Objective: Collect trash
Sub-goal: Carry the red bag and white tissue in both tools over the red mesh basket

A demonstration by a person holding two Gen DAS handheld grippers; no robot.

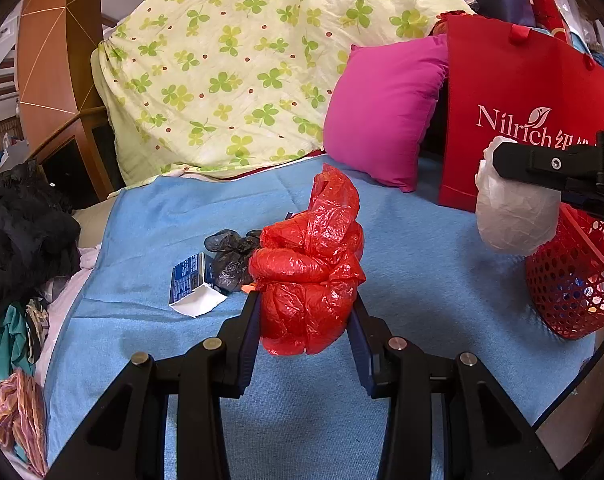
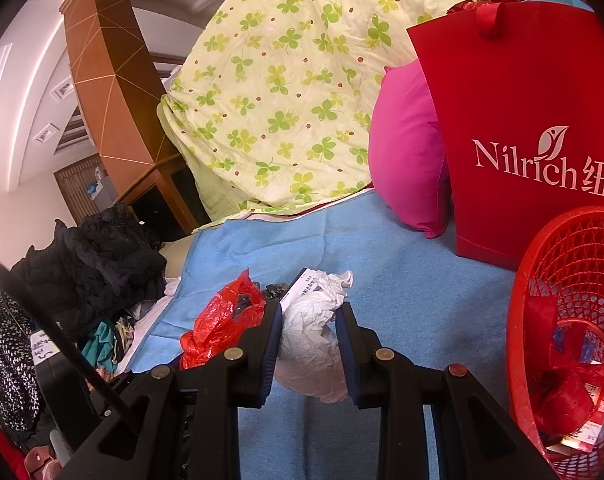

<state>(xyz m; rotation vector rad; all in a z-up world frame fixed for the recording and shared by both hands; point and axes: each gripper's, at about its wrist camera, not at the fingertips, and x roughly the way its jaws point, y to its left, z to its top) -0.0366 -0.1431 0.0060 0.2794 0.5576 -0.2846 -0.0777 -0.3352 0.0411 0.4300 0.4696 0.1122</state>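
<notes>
Blue bed blanket carries the basket on the right, nearest the right tool, pinched on white wad; left tool is clamped on red bag.

The red bag is glossy, crinkled thin plastic; the white bag looks matt and wrinkled. The blue blanket is soft, napped cloth; the basket is shiny plastic mesh.
</notes>
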